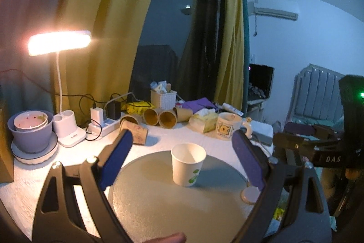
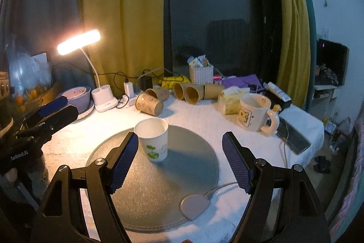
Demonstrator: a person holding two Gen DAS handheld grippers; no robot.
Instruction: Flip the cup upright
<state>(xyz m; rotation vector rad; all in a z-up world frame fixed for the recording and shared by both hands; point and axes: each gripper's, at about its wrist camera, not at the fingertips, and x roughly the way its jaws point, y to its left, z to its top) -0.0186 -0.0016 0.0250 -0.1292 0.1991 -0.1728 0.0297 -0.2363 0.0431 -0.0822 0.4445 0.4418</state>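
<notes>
My left gripper (image 1: 182, 158) has black triangular-cutout arms, silver screws at the joints and ribbed blue pads (image 1: 118, 158). My right gripper (image 2: 179, 159) matches it: black frame, silver screws, textured blue pads (image 2: 124, 159), with white lettering on its body.
</notes>
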